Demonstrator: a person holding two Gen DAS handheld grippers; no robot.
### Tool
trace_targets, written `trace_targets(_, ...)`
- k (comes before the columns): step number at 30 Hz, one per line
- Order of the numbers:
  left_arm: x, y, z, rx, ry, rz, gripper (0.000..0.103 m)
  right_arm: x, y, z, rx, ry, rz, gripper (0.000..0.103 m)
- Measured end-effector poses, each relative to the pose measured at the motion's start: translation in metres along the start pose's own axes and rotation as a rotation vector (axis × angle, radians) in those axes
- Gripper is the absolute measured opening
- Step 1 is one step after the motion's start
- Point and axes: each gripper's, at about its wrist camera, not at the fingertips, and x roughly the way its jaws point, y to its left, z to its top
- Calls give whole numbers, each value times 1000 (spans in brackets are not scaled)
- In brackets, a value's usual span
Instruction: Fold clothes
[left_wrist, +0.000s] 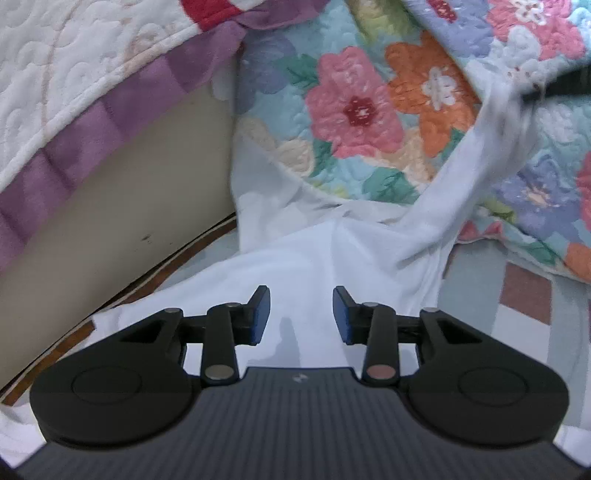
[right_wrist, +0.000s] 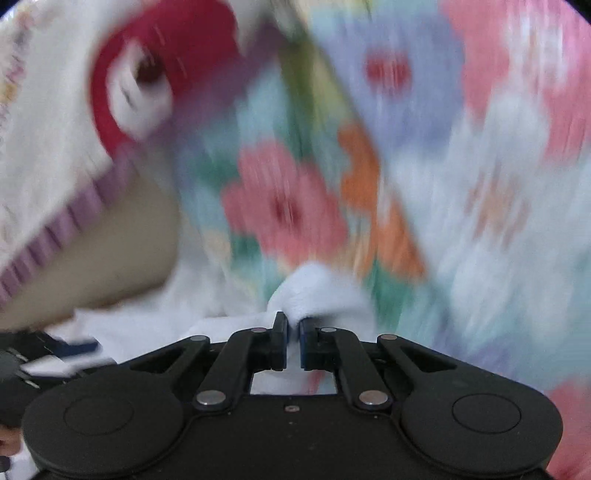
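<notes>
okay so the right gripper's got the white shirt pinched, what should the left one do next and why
Probably lower the open left gripper and close it on the white shirt beneath it. The right gripper already pinches a bunch and pulls a strip taut, so a second hold would let the fold proceed.

I can read no words, numbers or brand names in either view. The only sign I find is a small pale zigzag mark on the ribbed grey body of the left gripper (left_wrist: 301, 314), centred just behind its open jaws; I cannot tell what it stands for. The right wrist view is smeared by motion, so any print near the right gripper (right_wrist: 293, 334) is unreadable to me.
</notes>
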Motion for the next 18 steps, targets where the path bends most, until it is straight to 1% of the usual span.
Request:
trace_targets(2,6,0,-1,-19,24,-9,38,-27,-2,22,-36,-59,-27,8)
trace_targets(4,11,1,-1,-38,48,-18,39,-50,-2,42,-93,-100,-82,8)
trace_targets(6,17,1,-2,-57,72,-26,41,-61,-11,58,-113,-107,-120,7)
trace_targets(8,22,2,-2,-76,96,-35,41,-56,-26,69,-114,-69,-161,7)
trace_targets(10,27,3,-4,-92,116,-37,41,-44,-38,70,-102,-16,-193,7)
trace_targets(12,31,4,-7,-94,132,-19,41,-28,-50,59,-112,47,-223,7)
trace_targets(15,38,5,-12,-61,152,19,41,-2,-65,43,-102,125,-249,6)
trace_targets(16,39,6,-12,-64,157,24,41,6,-71,39,-85,147,-254,6)
trace_targets(18,41,9,-13,-71,167,34,41,22,-87,37,-10,176,-259,6)
